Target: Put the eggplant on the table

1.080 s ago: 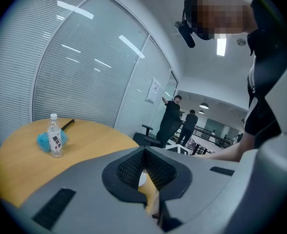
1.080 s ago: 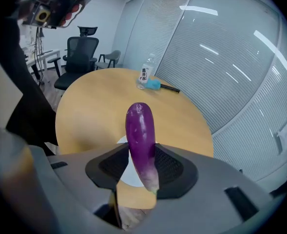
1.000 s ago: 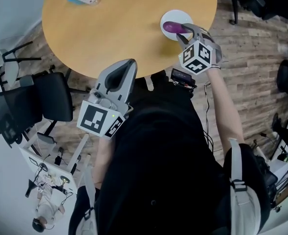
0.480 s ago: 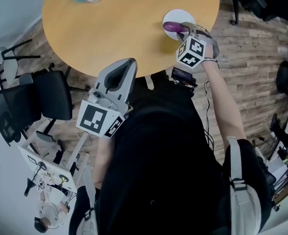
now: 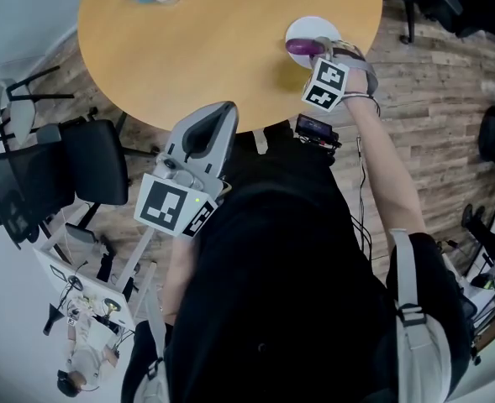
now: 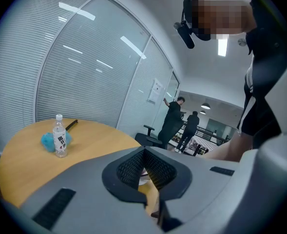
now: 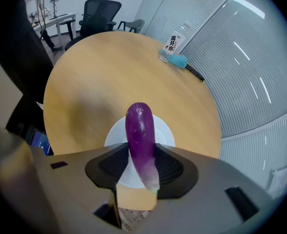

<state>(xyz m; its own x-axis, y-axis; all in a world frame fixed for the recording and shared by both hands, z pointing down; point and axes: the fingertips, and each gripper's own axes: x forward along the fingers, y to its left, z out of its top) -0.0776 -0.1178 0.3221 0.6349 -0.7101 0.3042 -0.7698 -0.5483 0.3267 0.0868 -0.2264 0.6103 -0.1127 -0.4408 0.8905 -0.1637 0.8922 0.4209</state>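
Round wooden table (image 5: 213,49) carries one white plate (image 7: 165,130), and the single purple eggplant (image 7: 140,130) lies on that plate, with one water bottle (image 6: 60,136) and one blue cloth (image 6: 47,140) far across from it. Grasping looks to be the step in hand: the right gripper (image 7: 142,165) straddles the eggplant with its jaws apart, so next they should close, lift, and set it beside the plate. Of the two grippers, the left gripper (image 5: 203,128) waits well back from the plate, its jaws together and empty.

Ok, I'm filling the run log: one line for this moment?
right gripper: open, straddling eggplant | eggplant: lying on white plate | left gripper: shut, empty | table: eggplant not yet on it
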